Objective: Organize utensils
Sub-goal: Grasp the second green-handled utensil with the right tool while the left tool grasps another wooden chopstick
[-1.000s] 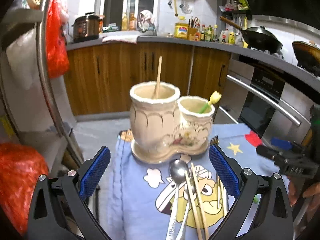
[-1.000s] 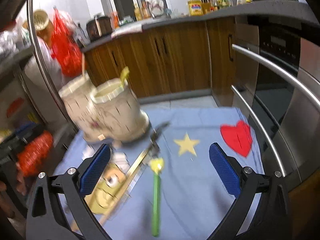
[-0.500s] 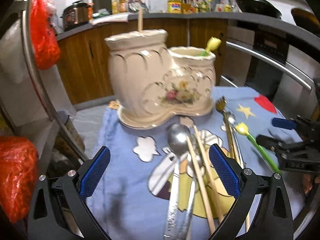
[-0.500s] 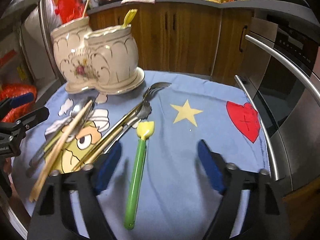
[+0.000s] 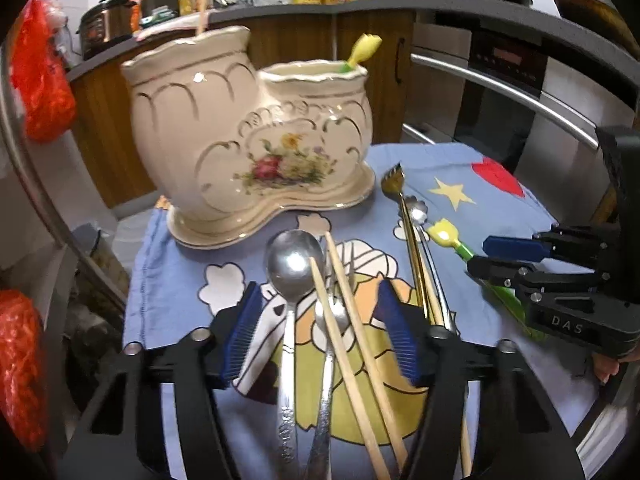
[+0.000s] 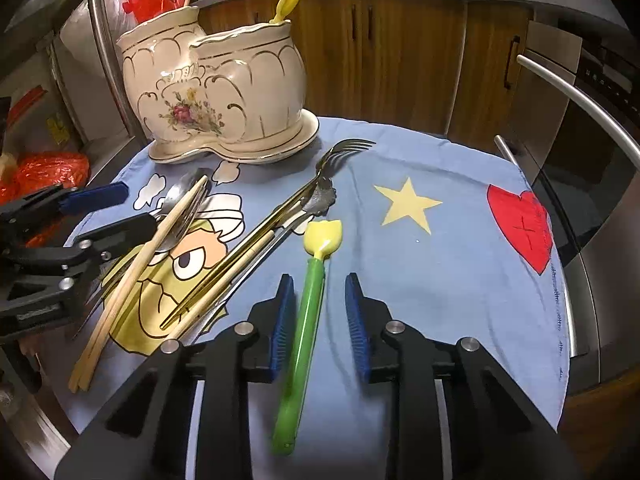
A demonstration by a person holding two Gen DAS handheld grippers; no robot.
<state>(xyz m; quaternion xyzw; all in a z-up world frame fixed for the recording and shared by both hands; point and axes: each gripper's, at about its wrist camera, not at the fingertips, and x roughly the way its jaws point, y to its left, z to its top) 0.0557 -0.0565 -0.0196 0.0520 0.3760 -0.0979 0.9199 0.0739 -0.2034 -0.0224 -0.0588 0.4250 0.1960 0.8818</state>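
Note:
A cream two-pot ceramic holder [image 5: 248, 136] stands at the back of the blue cloth; it also shows in the right wrist view [image 6: 216, 80]. A chopstick and a yellow-tipped green utensil stand in it. My left gripper [image 5: 320, 332] is open low over a silver spoon [image 5: 292, 280], a second silver utensil and two wooden chopsticks [image 5: 352, 320], which lie between its pads. My right gripper [image 6: 320, 316] is open around the green handle of a yellow-tipped utensil [image 6: 308, 304], not touching it. A gold fork [image 6: 280, 208] lies beside it.
The blue cartoon cloth [image 6: 440, 264] covers a small table. An oven with steel handles [image 6: 576, 92] stands to the right. Wooden cabinets [image 6: 384, 48] are behind. Red bags [image 5: 36, 80] hang at the left.
Both grippers have dropped lower and moved forward over the utensils, and both have narrowed. The right one now straddles the green handle; the left one straddles the spoon and chopsticks.

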